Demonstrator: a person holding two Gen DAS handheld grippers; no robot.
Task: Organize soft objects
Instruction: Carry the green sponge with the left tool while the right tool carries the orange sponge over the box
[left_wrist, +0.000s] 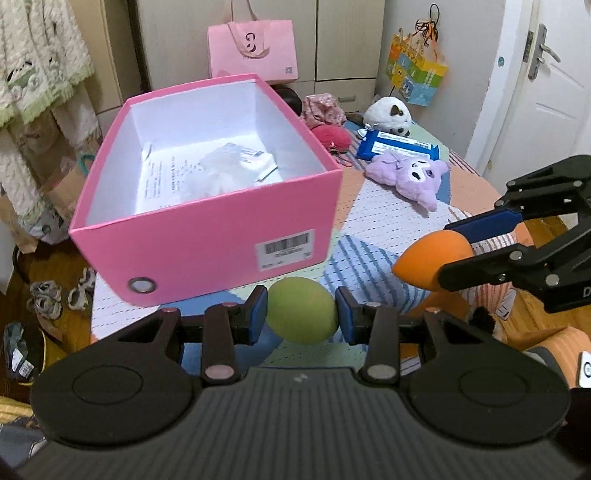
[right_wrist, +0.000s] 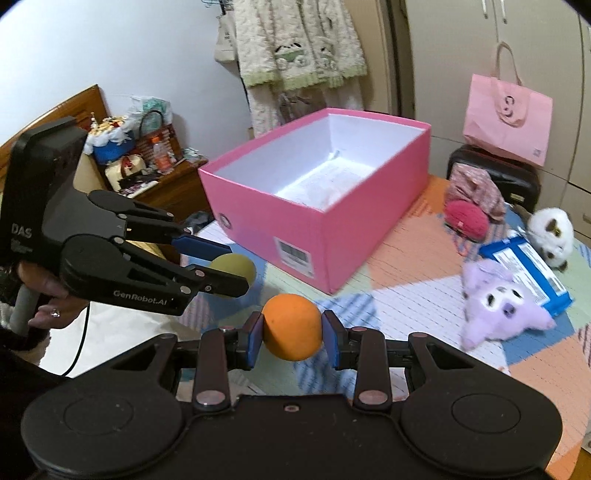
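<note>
My left gripper (left_wrist: 302, 314) is shut on a green egg-shaped sponge (left_wrist: 302, 311), held above the bed just in front of the open pink box (left_wrist: 207, 236). My right gripper (right_wrist: 291, 328) is shut on an orange egg-shaped sponge (right_wrist: 291, 326), also in front of the box. In the left wrist view the right gripper (left_wrist: 448, 251) comes in from the right with the orange sponge (left_wrist: 432, 260). In the right wrist view the left gripper (right_wrist: 231, 266) comes in from the left with the green sponge (right_wrist: 234, 267). White paper lies in the box (right_wrist: 332, 229).
On the patterned bedspread (left_wrist: 388, 221) lie a purple plush (left_wrist: 410, 173), a white plush (left_wrist: 388, 114), a blue packet (left_wrist: 397, 144), a red knit item (left_wrist: 330, 136) and a floral pouch (left_wrist: 323, 109). A pink bag (left_wrist: 253, 50) stands behind. A door (left_wrist: 546, 92) is at right.
</note>
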